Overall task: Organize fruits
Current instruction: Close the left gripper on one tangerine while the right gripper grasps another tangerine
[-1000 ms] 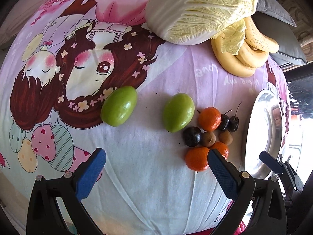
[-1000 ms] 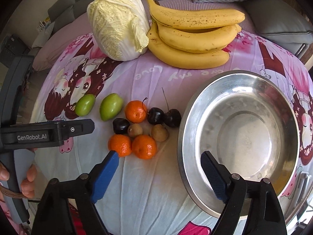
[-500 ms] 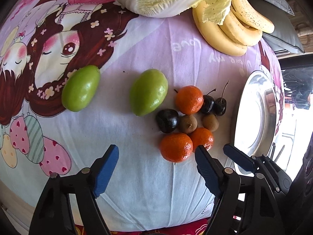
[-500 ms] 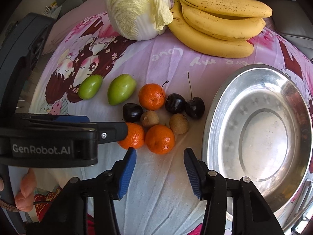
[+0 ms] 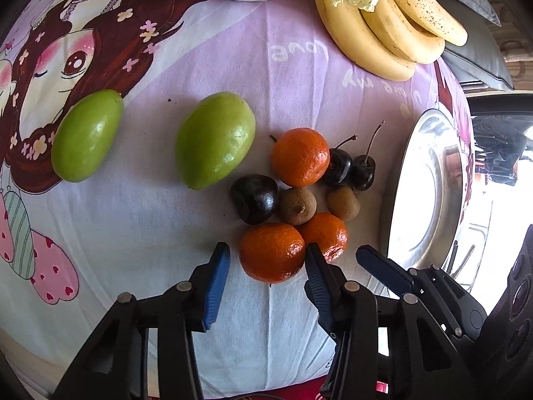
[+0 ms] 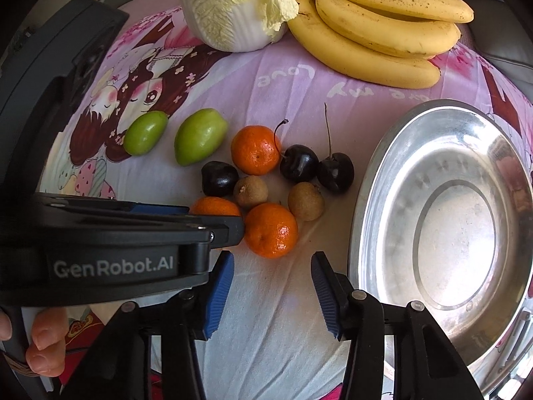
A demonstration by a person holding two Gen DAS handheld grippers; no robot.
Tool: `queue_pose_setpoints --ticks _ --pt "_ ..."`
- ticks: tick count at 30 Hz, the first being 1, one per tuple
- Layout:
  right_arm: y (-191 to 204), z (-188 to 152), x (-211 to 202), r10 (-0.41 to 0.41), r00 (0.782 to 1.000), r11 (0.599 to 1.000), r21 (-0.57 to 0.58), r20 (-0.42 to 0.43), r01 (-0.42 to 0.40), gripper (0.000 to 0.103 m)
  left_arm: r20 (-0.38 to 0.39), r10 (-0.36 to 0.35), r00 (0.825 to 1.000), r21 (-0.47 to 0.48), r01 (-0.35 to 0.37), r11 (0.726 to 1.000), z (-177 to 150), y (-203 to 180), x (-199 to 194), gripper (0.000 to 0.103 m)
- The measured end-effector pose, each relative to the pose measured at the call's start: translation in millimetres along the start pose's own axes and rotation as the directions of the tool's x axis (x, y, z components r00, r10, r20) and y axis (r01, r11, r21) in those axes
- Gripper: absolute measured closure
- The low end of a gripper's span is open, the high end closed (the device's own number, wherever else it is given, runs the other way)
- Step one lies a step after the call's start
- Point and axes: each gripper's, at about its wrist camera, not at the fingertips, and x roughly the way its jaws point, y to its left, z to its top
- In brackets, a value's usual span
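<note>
Left gripper has narrowed w/ blue pads astride the near round orange mandarin, lower centre; right gripper narrowed too, empty.

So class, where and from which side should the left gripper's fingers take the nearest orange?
Grip the nearest orange across its round middle, approaching from the near cloth side. The left gripper already straddles it there; other fruit crowds its far side.

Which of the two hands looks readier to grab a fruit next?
Left. The left gripper has its open fingers either side of the nearest tangerine. The right gripper is open too, short of its tangerine.
</note>
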Motion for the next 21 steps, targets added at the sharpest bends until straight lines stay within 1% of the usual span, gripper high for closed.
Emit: queue_pose_setpoints --ticks 1,5,10,15,21 --pt "0.9 0.8 -0.5 0.002 1.0 1.0 -0.001 -0.001 -0.002 0.052 -0.001 -0.006 1.0 -0.002 0.006 1.0 2.1 1.0 -1.1 0.061" --pt "5.8 3.9 0.8 -0.002 1.0 1.0 -0.004 -0.001 0.002 0.052 0.002 0.003 1.0 -0.003 -0.003 1.0 -1.2 -0.7 7.3 0.061" --pt "11.5 8.1 5.9 -0.011 1.0 1.0 -0.008 0.001 0.011 0.052 0.003 0.032 0.999 -0.006 -0.032 0.999 -6.8 3.2 9.7 0.062" --pt "15.6 13.6 12.8 -0.025 1.0 1.0 -0.003 0.0 0.025 0.052 0.013 0.064 0.998 -0.034 -0.064 0.997 -5.3 10.0 17.9 0.062" --pt "21.1 24.6 23.4 -0.037 0.999 0.999 0.011 -0.007 0.037 0.052 0.019 0.072 0.997 -0.059 -0.071 0.996 -1.1 7.1 36.8 0.062"
